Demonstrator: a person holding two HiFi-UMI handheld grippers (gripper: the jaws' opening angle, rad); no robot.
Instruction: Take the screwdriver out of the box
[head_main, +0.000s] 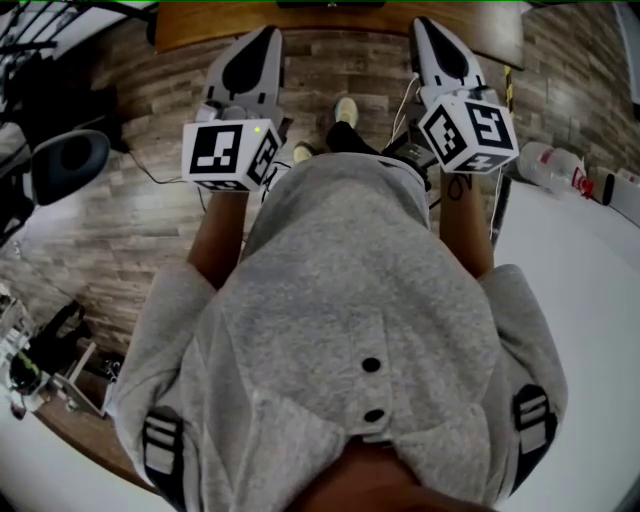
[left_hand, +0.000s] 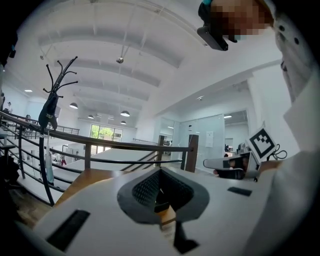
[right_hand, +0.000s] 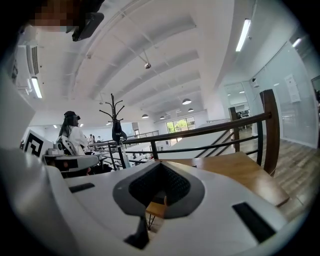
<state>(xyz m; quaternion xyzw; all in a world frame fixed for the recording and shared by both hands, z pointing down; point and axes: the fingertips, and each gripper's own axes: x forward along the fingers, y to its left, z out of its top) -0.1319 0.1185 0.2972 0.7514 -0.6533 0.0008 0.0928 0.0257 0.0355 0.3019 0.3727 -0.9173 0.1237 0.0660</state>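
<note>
While they hover, left tool (left_hand: 160, 184) and right tool (right_hand: 161, 181) are closed, empty.

Grey sweatshirt (head_main: 350, 300), black buttons (head_main: 371, 365); brown plank floor (head_main: 120, 230); white left gripper (head_main: 266, 38).

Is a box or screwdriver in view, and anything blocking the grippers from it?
Neither shows in any view, so blockage cannot be judged. The left gripper and right gripper, shut and empty, point toward a wooden table.
</note>
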